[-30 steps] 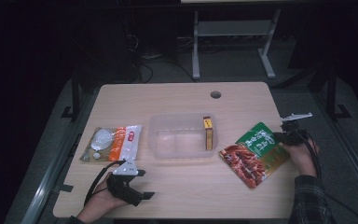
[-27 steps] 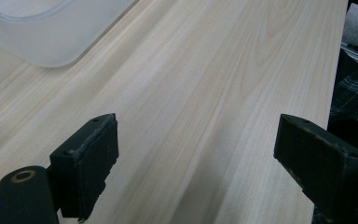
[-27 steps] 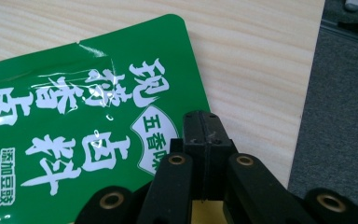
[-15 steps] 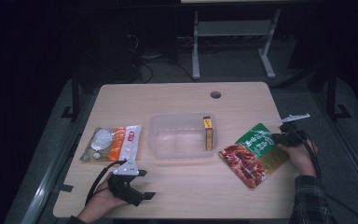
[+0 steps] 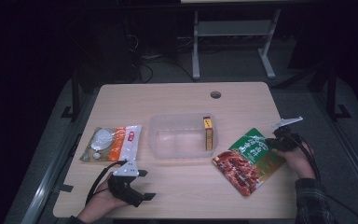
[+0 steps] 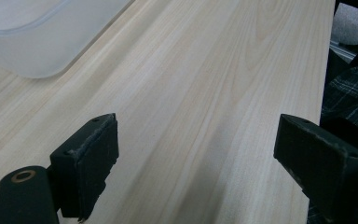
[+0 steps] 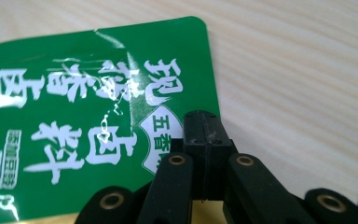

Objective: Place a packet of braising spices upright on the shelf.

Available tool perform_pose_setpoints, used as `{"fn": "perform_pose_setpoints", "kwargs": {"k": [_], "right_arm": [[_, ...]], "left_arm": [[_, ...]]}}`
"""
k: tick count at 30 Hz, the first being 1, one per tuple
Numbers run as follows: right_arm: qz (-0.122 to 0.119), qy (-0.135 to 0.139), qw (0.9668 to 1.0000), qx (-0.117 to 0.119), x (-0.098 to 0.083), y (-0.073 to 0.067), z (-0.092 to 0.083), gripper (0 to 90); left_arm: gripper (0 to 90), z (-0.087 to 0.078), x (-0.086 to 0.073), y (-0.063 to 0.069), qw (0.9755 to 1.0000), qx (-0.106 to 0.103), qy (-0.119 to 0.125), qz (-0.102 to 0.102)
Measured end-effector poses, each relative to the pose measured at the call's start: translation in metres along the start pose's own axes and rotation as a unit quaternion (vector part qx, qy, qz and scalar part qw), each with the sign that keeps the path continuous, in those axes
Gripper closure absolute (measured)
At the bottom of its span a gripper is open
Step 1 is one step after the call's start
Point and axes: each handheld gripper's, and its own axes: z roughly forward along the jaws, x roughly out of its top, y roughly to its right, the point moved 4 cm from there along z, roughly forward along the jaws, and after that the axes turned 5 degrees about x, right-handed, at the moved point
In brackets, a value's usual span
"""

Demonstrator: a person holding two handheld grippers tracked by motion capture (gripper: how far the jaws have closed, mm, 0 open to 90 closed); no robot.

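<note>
Where its pads meet, right hand-held gripper (image 7: 204, 140) clenched over green packet (image 7: 84, 121) edge, grip itself hidden.

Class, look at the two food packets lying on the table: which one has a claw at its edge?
The green and red packet right of the clear tub: the right claw is shut at its edge. The orange and white packet lies untouched.

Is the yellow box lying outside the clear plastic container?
No, the yellow box stands inside the clear plastic container, against its right wall.
</note>
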Motion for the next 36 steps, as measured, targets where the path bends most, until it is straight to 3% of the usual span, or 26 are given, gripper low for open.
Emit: {"fn": "perform_pose_setpoints", "kwargs": {"k": [18,27,36], "right_arm": [[-0.052,-0.013,0.9980,0.035,-0.016,-0.042,-0.010,90.0],[-0.104,-0.036,0.9921,0.061,-0.020,-0.085,-0.012,90.0],[-0.131,-0.035,0.9860,0.097,-0.024,-0.121,-0.012,90.0]], "left_arm": [[13.5,0.002,0.000,0.001,0.9999,0.001,-0.005,0.010],[13.6,0.002,-0.001,0.001,0.9999,0.000,-0.006,0.010],[13.7,0.003,-0.001,0.001,0.9999,0.000,-0.008,0.015]]}}
